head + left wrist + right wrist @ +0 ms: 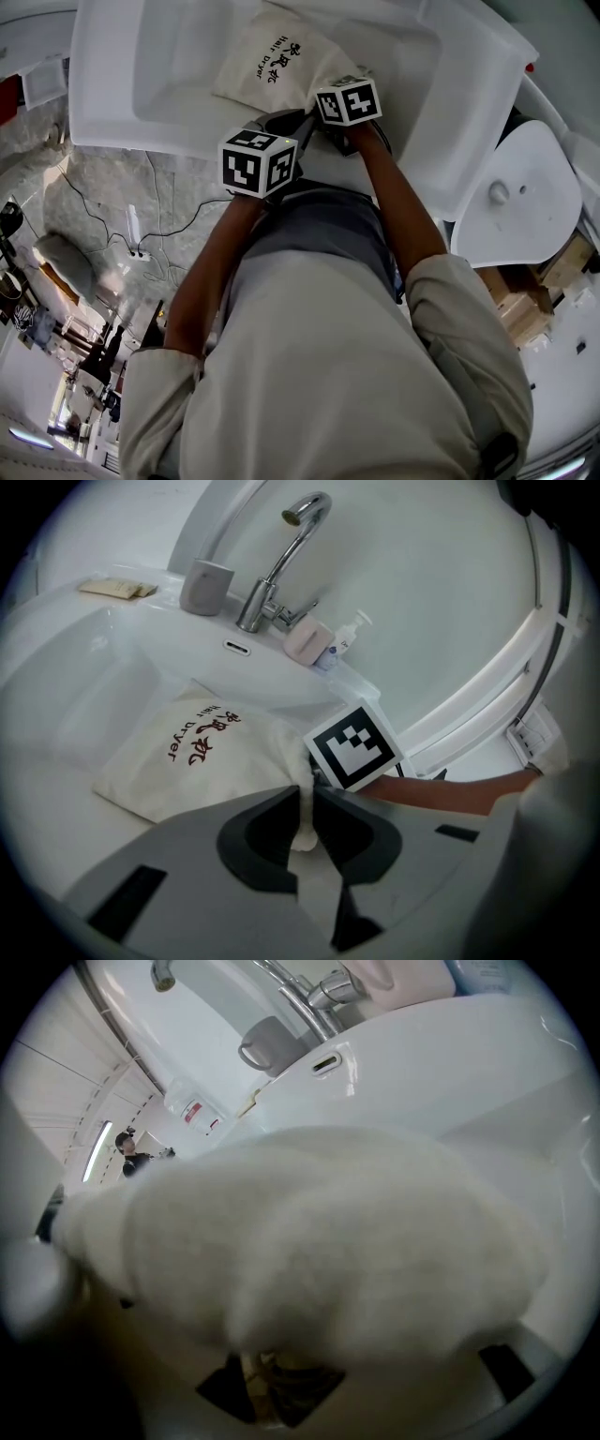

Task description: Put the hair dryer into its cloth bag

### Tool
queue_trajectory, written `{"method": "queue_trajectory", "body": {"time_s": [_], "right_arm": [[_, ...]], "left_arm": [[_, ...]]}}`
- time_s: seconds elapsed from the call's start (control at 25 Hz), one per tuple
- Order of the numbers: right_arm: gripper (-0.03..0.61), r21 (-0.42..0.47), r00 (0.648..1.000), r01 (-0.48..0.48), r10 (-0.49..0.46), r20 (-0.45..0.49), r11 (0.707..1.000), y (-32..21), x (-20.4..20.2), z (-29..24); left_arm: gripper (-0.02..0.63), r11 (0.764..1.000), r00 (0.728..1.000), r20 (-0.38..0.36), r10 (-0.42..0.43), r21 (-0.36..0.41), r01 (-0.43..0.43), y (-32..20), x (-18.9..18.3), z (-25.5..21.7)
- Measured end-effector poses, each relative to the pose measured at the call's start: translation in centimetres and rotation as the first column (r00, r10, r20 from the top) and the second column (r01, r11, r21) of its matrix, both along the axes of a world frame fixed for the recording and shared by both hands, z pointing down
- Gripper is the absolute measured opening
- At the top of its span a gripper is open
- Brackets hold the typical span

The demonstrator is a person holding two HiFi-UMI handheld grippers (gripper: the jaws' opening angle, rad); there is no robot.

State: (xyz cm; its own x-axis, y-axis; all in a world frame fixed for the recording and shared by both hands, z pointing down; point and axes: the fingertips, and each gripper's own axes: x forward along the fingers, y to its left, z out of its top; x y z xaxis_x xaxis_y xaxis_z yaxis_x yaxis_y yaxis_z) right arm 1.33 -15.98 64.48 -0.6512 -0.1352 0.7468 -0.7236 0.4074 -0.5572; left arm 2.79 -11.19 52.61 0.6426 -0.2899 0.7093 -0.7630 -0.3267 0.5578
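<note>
Left gripper (pixel 305 822) pinches a fold at the mouth of the cloth bag (pixel 197 752) lying in the sink (pixel 141 84), right gripper (pixel 272 1382) clamps bunched fabric beside it, probably cinching it shut; hair dryer unseen, presumably inside the bulge.
</note>
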Motion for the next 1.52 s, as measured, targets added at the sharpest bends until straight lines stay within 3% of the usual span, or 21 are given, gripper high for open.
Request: {"method": "queue_trajectory", "body": {"time_s": [0.36, 0.8, 1.04, 1.52], "right_arm": [[0.268, -0.007, 0.999, -0.044, 0.044, -0.006, 0.999, 0.4, 1.7, -1.1], [0.264, 0.074, 0.996, -0.088, 0.086, 0.025, 0.993, 0.8, 5.6, -4.6], [0.203, 0.123, 0.992, -0.119, 0.113, 0.056, 0.985, 1.0, 6.1, -6.6], [0.126, 0.244, 0.964, -0.266, 0.259, 0.062, 0.933, 3.5, 6.9, -12.3]], "left_arm": [[0.048, 0.999, 0.999, -0.025, -0.033, 0.010, 0.034, 0.0, 0.1, 0.3], [0.051, 0.988, 0.988, 0.091, -0.126, 0.103, 0.116, 0.3, -0.5, -0.4], [0.051, 0.976, 0.983, 0.081, -0.164, 0.160, 0.149, 0.1, -1.2, -2.3], [0.049, 0.969, 0.998, 0.034, -0.061, 0.241, 0.051, 1.4, -2.8, -6.3]]}}
